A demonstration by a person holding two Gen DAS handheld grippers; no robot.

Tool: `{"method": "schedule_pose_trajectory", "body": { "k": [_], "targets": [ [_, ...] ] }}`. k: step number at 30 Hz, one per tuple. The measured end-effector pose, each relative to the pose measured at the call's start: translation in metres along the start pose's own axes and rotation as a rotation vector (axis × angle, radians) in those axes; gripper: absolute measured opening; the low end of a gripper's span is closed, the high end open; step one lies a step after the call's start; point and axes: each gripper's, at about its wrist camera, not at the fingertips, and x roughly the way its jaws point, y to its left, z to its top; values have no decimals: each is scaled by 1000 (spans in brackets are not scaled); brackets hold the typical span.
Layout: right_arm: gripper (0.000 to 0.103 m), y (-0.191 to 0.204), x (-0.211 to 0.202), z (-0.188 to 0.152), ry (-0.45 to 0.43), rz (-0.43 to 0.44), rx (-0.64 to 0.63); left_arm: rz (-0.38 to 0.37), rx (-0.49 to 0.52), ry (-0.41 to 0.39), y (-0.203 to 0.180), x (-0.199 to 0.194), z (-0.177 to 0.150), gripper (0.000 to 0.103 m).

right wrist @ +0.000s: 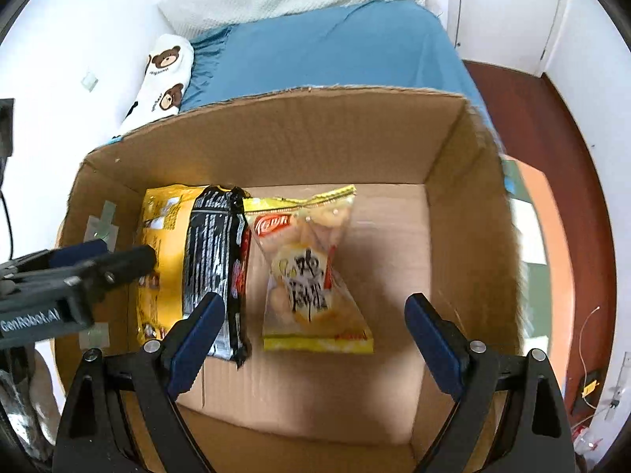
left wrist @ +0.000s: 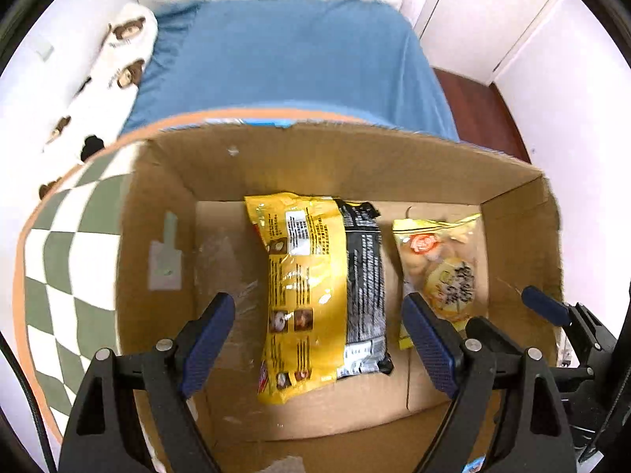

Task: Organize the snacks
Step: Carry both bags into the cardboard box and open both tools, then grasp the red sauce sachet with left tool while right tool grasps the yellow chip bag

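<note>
Inside the cardboard box (right wrist: 276,138), three snack packs lie flat on the bottom. Farthest left in the right wrist view is a yellow bag (right wrist: 157,260), with a black pack (right wrist: 213,268) lying on its right side and overlapping it. Just right of the black pack lies a clear biscuit bag (right wrist: 311,272) with a yellow bottom edge and dark lettering; the two touch near their far ends, and the rest of the box bottom to the right is bare. Both tongs point steeply down into the box. The left tongs (left wrist: 319,339) stand apart, blue pads wide on either side of the yellow bag (left wrist: 303,295) and black pack (left wrist: 364,280) without pressing on them. The right tongs (right wrist: 315,335) also stand apart, hovering above the biscuit bag with nothing clamped. The left view catches the right tongs' arm at its right edge, near the biscuit bag (left wrist: 445,264); the right view shows the left tongs' body at its left edge. A green-and-white checked cloth (left wrist: 67,260) with an orange border lies under the box, which sits just before a bed (right wrist: 335,47) with a blue sheet. A white bear-print pillow (right wrist: 165,75) lies at the bed's left side. Red-brown floor (right wrist: 552,118) shows to the right.
</note>
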Motion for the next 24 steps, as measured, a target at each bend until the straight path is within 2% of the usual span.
{"method": "schedule_pose_trajectory", "body": {
  "k": [5,14,17,24],
  "targets": [
    [95,7,-36,-18,-66,-32,4,75,24,-89,-12,-41,-32,87],
    [95,21,-103,-57,-156,-55,-20,60,32,-204,-16,-98,-73,87],
    [95,28,-126,-71,-198,-74,-34,67,48,-232,-7,-106,-72,87],
    [95,35,-156,-103,-214,-21,-2,48,11,-250,18,-121,-94,87]
  ]
}}
